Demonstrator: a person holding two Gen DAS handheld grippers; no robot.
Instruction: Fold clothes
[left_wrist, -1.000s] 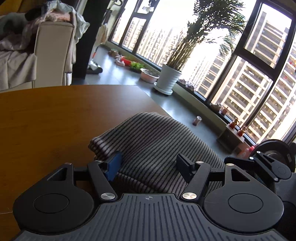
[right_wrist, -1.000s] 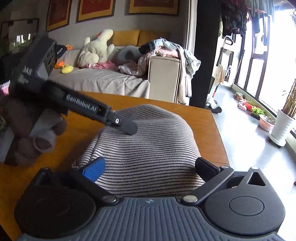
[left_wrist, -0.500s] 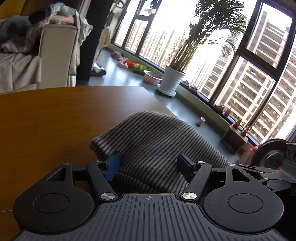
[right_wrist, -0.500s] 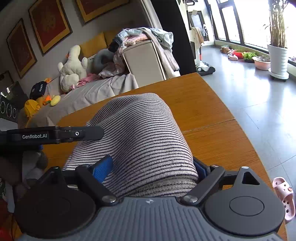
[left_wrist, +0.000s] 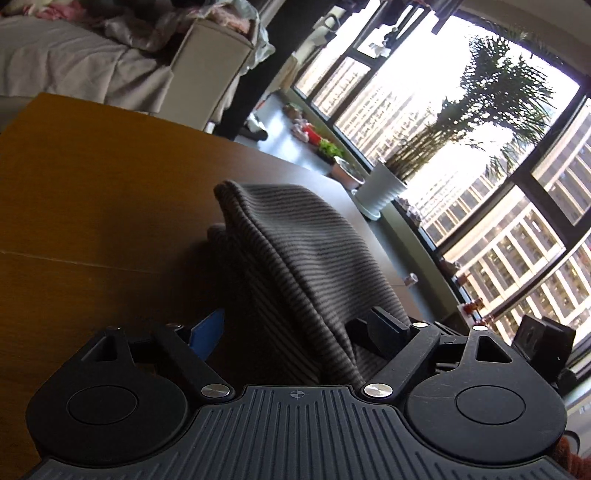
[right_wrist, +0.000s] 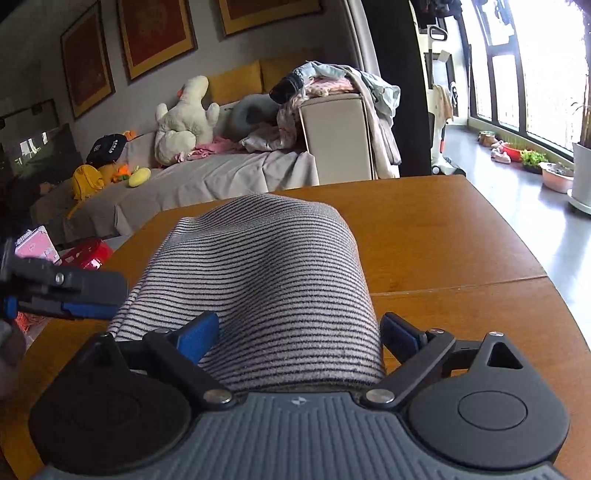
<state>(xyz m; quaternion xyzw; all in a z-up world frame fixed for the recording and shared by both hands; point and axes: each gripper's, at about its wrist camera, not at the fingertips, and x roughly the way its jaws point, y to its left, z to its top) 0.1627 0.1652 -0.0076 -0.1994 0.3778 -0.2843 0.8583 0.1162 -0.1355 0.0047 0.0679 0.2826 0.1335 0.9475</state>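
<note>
one striped garment (right_wrist: 273, 295), folded, on the wooden table (right_wrist: 443, 236) | my left gripper (left_wrist: 295, 328): jaws just widened, garment fold between, pads clear | my right gripper (right_wrist: 299, 332): jaws wide, just reopening, straddling garment, no grip | two grippers, both at garment's near edge

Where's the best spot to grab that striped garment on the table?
Probably the near folded edge of the striped garment, approached from the near side, low along the wooden table. There the cloth bunches thick between the right gripper fingers; farther off it lies flatter.

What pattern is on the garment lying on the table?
Thin dark stripes on pale grey knit garment; clearest in the right wrist view.
</note>
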